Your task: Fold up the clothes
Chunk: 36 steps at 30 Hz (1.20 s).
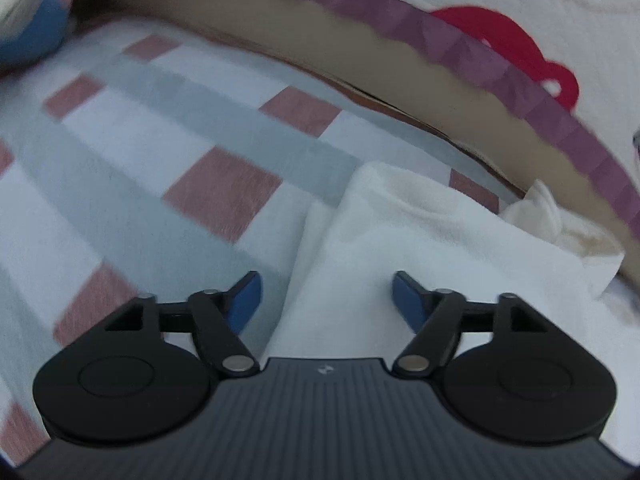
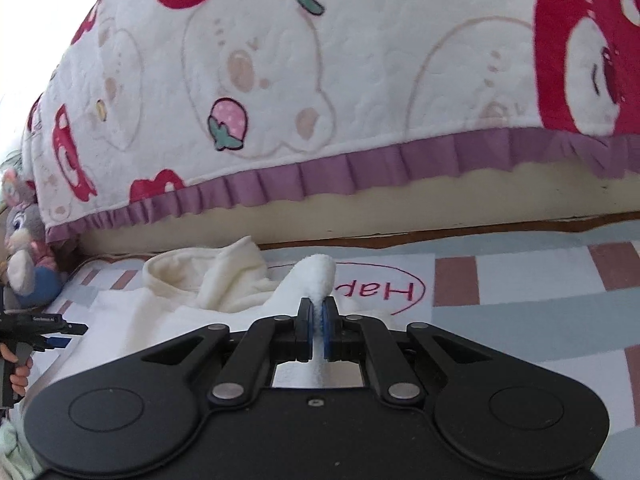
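Observation:
A white fleece garment [image 1: 420, 240] lies on a checked mat [image 1: 160, 128], its hood bunched toward the bed. My left gripper [image 1: 326, 292] hangs over the garment's left edge with the jaws wide apart; the cloth lies under them, touching neither blue pad. In the right wrist view the same white garment [image 2: 192, 280] spreads to the left. My right gripper [image 2: 318, 320] is shut on a fold of it, and a white tuft [image 2: 318, 270] sticks up past the pads. The left gripper [image 2: 48, 334] shows at the left edge, held by a hand.
A bed with a white cartoon-print cover [image 2: 320, 60] and purple frill [image 2: 360, 172] rises right behind the mat. A plush toy [image 2: 24, 240] sits at the left by the bed's corner. The mat [image 2: 540, 312] carries a red oval with lettering [image 2: 376, 290].

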Available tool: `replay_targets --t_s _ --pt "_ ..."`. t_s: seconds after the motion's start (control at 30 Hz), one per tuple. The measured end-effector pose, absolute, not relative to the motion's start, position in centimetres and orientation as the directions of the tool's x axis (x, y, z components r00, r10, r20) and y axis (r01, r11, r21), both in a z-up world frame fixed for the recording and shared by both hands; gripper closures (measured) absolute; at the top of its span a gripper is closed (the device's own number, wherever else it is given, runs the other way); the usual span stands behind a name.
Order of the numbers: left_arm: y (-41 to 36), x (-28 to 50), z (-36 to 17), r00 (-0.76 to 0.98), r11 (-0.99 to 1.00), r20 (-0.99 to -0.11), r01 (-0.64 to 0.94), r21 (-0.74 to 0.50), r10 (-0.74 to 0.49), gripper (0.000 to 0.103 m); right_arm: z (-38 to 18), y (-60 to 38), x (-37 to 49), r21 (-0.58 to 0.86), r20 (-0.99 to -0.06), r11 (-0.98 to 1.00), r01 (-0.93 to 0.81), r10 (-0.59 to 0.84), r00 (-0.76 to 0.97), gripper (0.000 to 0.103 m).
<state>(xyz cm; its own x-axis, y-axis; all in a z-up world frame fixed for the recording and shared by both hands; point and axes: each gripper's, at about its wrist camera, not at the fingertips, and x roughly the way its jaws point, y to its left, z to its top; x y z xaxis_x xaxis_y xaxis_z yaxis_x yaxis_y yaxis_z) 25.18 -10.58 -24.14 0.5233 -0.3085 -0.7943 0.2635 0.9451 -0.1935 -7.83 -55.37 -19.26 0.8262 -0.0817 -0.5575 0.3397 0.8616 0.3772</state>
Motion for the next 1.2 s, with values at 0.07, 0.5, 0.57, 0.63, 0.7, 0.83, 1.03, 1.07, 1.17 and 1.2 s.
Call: replay_targets --t_s 0.07,0.5,0.57,0.63,0.7,0.83,1.03,1.07,1.17,1.2 --pt "-11.8 26.0 -24.5 0.467 0.925 -0.824 0.341 -0.167 -0.320 0.016 -19.6 -55.4 -7.6 0.423 -0.568 0.847 0.323 -0.030 0.822 0.089" --pt "-12.2 23.6 -22.8 0.579 0.905 -0.726 0.402 -0.142 -0.371 0.084 -22.5 -56.0 -7.5 0.446 -0.675 0.806 0.391 0.016 0.738 0.059" --pt "-11.8 23.8 -22.9 0.574 0.908 -0.726 0.383 -0.169 -0.377 0.083 -23.3 -56.6 -7.2 0.446 -0.685 0.780 0.439 -0.018 0.728 0.059" --pt "-11.2 24.3 -23.3 0.561 0.912 -0.727 0.336 -0.236 -0.395 0.071 -24.0 -57.2 -7.0 0.440 -0.703 0.717 0.541 -0.099 0.704 0.051" --pt "-10.8 24.7 -24.1 0.538 0.902 -0.726 0.299 -0.310 -0.428 0.063 -23.9 -57.0 -6.6 0.468 -0.665 0.724 0.507 -0.089 0.741 0.089" --pt "-11.5 23.8 -23.6 0.587 0.922 -0.722 0.334 -0.196 -0.366 0.085 -20.7 -53.3 -6.4 0.298 -0.632 0.824 0.482 -0.208 0.746 0.094" --pt "-10.7 21.6 -20.6 0.646 0.910 -0.651 0.370 -0.190 -0.399 0.088 -15.7 -50.2 -7.0 0.078 -0.570 0.872 0.483 -0.358 0.739 0.095" --pt "-10.6 21.5 -20.4 0.648 0.910 -0.648 0.368 -0.193 -0.399 0.089 -14.8 -50.5 -7.1 0.075 -0.561 0.870 0.488 -0.368 0.742 0.096" --pt "-10.1 21.4 -19.9 0.659 0.912 -0.636 0.352 -0.212 -0.402 0.089 -13.2 -50.8 -6.8 0.041 -0.528 0.874 0.484 -0.393 0.753 0.096" --pt "-9.9 21.4 -19.7 0.662 0.912 -0.632 0.347 -0.218 -0.403 0.089 -12.9 -50.8 -6.7 0.033 -0.521 0.876 0.481 -0.396 0.756 0.096"
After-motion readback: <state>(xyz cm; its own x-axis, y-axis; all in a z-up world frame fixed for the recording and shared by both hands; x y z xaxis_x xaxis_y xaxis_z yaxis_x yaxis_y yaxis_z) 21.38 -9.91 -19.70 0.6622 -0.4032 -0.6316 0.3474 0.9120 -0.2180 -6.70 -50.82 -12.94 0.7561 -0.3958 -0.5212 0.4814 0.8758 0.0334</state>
